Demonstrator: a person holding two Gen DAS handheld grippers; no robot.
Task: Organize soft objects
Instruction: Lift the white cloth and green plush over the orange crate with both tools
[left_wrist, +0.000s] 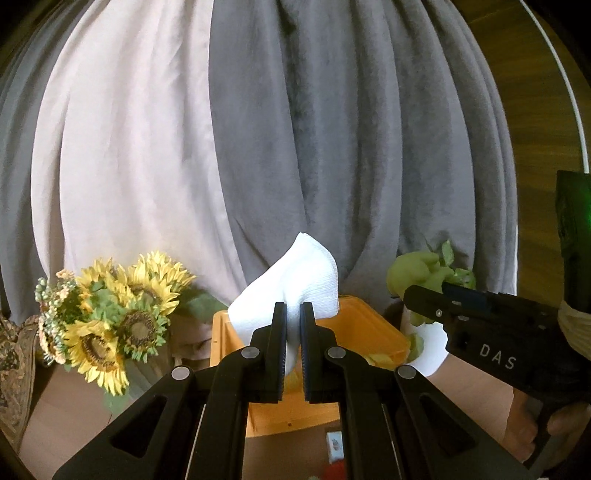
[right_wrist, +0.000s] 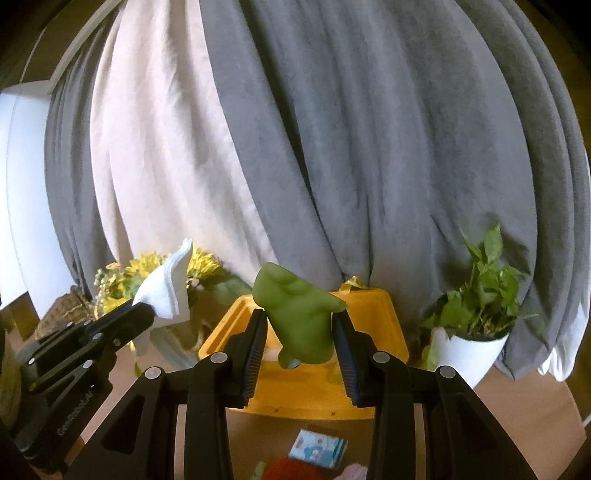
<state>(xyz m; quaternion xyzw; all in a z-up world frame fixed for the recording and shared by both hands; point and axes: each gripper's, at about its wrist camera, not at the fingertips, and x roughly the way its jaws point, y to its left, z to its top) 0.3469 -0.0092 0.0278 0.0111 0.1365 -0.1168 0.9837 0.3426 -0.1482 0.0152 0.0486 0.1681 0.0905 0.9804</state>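
Note:
My left gripper (left_wrist: 293, 314) is shut on a folded white cloth (left_wrist: 295, 280) and holds it above the orange bin (left_wrist: 369, 325). The cloth also shows in the right wrist view (right_wrist: 168, 291), with the left gripper (right_wrist: 146, 314) at the left. My right gripper (right_wrist: 300, 321) is shut on a soft green toy (right_wrist: 299, 314) and holds it above the orange bin (right_wrist: 369, 332). The toy shows in the left wrist view (left_wrist: 417, 275), sticking out past the right gripper (left_wrist: 410, 295).
A sunflower bouquet (left_wrist: 110, 314) stands left of the bin. A potted green plant (right_wrist: 476, 314) in a white pot stands right of it. Grey and pale curtains (right_wrist: 332, 147) hang behind. A small blue-and-white packet (right_wrist: 317, 448) and a red object (right_wrist: 291, 470) lie on the brown table in front.

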